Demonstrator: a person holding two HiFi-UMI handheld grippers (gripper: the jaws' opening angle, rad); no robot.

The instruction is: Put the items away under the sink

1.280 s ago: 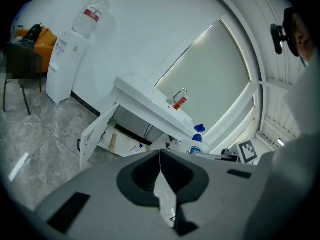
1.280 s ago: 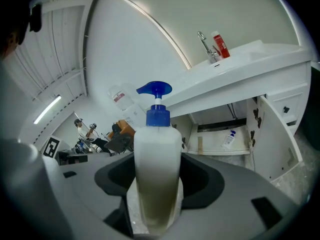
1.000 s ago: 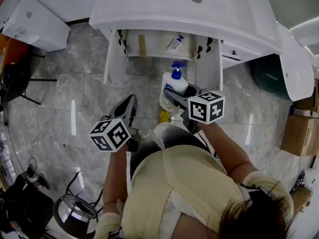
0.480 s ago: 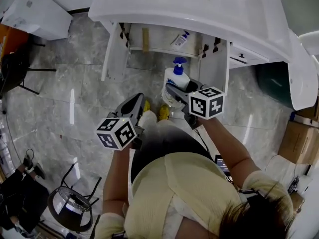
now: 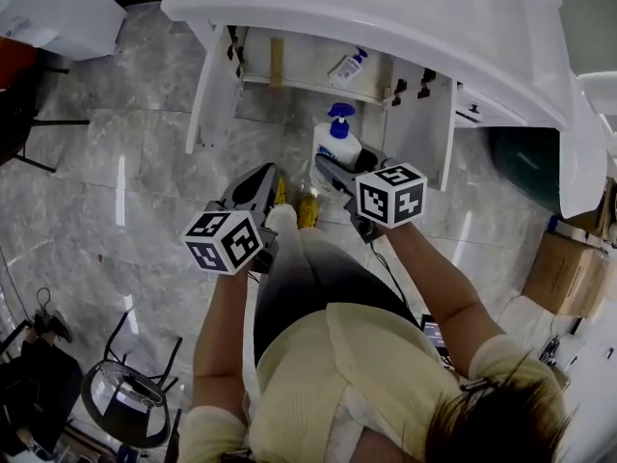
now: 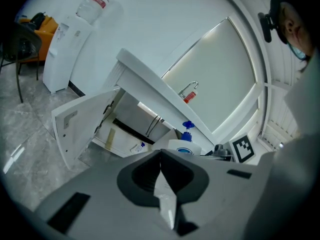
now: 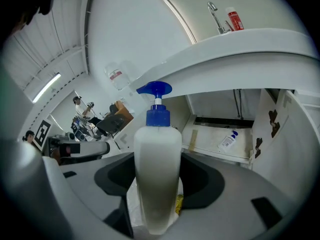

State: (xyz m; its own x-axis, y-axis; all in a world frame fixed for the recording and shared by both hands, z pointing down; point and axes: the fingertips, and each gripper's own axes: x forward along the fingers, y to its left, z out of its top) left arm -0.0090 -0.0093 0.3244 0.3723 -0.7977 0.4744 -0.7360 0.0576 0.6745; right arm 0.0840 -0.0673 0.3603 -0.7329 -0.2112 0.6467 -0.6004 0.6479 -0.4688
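Seen from above, a person stood facing an open cabinet under a white sink, a gripper in each hand. Nearest, the left gripper (image 5: 260, 176) was held low over the floor tiles with its jaws pressed together and nothing between them; its own view (image 6: 160, 153) showed the same. Just beyond it, the right gripper (image 5: 326, 169) had its jaws clamped on the sides of a white pump bottle (image 5: 335, 147) with a blue pump, held upright in the air in front of the cabinet, not yet inside; the right gripper view (image 7: 157, 184) showed the bottle (image 7: 156, 169) filling the gap between the jaws. Farther on, both cabinet doors (image 5: 210, 95) stood wide open below the sink (image 5: 463, 37). A small bottle (image 5: 347, 67) with a blue cap already lay on its side toward the right side of the cabinet floor (image 5: 304, 73). The task looked partly done: one item stored, the pump bottle yet to be set inside. Compared with a second earlier, the person had stepped closer, the held bottle had come nearer the cabinet opening, the left gripper had moved forward beside it, and the small bottle had not moved.
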